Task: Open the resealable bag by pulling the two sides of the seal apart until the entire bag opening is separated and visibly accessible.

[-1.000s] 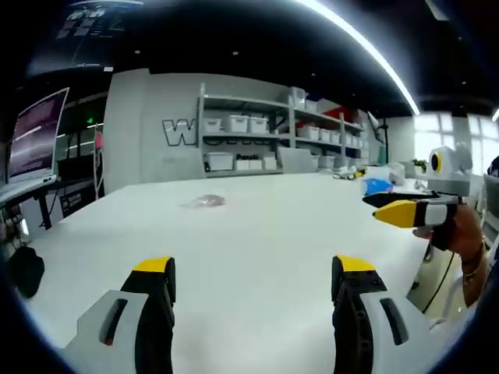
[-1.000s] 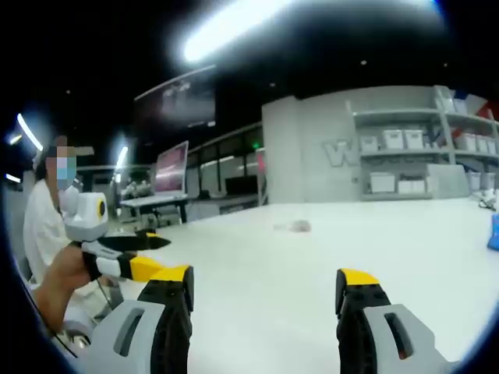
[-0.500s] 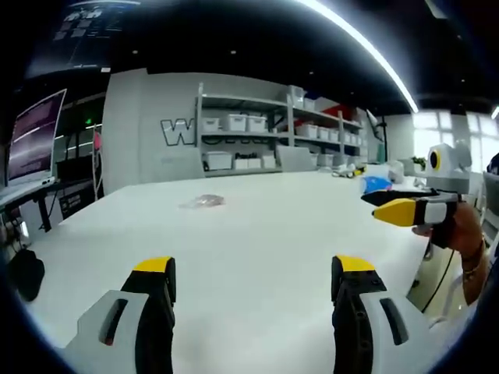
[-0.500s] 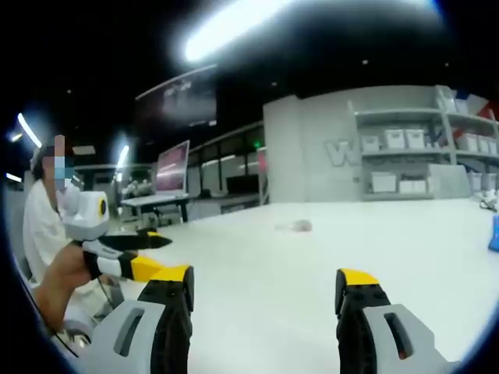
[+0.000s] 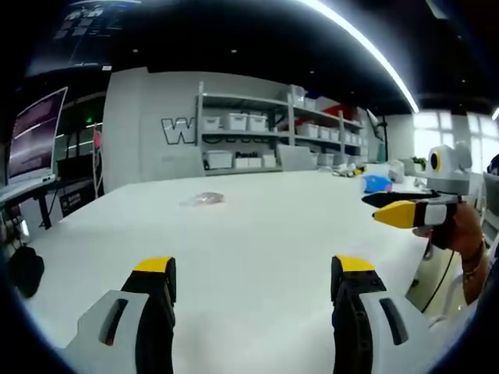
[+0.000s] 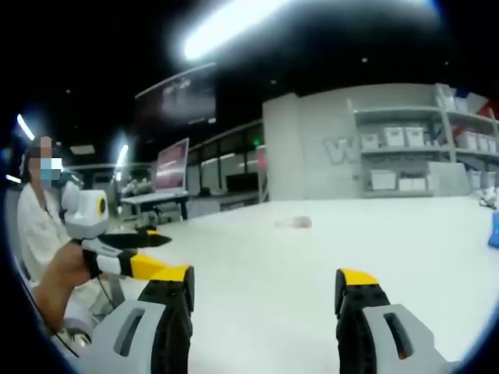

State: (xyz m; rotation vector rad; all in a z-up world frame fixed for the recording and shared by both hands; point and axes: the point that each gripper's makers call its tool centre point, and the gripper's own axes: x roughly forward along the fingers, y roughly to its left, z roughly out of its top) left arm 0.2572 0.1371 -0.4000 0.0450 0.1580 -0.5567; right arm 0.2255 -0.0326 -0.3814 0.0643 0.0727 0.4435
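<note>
1. Your left gripper [image 5: 245,284] and right gripper [image 6: 265,292] both hover above the white tabletop [image 5: 257,226], fingers apart, holding nothing.
2. Small clear resealable bag [image 5: 204,199] lies flat far ahead, well apart from both.
3. Behind it: grey shelving with white bins [image 5: 249,136]; blue object [image 5: 376,184] at right.

Left gripper [image 5: 251,273], right gripper [image 6: 265,282]: jaws apart, empty

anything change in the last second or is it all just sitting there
Almost nothing. Both views shifted slightly, which is hand drift, not things moving. The bag lies far off on the table, untouched. The left gripper and right gripper stay open and empty.
</note>
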